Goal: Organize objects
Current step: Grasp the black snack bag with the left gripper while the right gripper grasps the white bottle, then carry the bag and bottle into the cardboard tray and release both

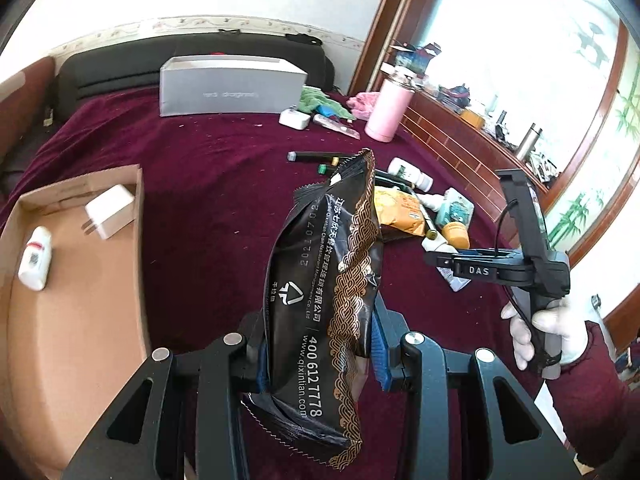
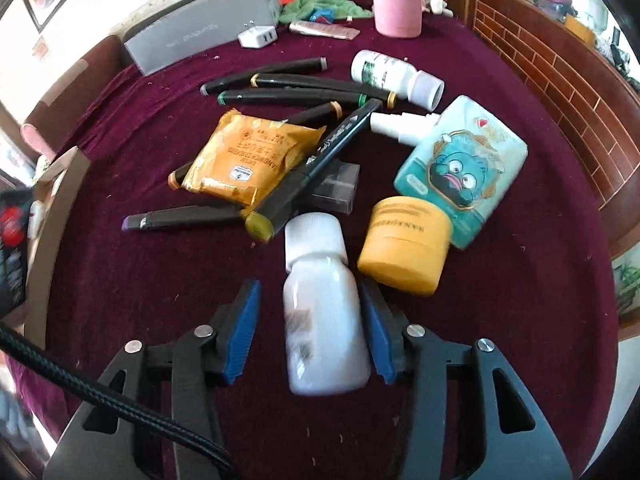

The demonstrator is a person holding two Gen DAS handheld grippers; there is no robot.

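Black foil packet (image 1: pixel 320 304) is pinched in your left claw (image 1: pixel 316 354); the cardboard box (image 1: pixel 80 264) sits left of it across bare maroon cloth (image 1: pixel 208 208). Only the right wrist view shows your right claw (image 2: pixel 308 332) straddling the white bottle (image 2: pixel 320 320), left pad clear of it, orange jar (image 2: pixel 404 244) crowding its right.

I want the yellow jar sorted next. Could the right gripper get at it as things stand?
Probably not yet. The right gripper has a white bottle between its fingers, and that bottle lies right beside the yellow jar. Nothing covers the jar's near side, so once the bottle is cleared it looks reachable.
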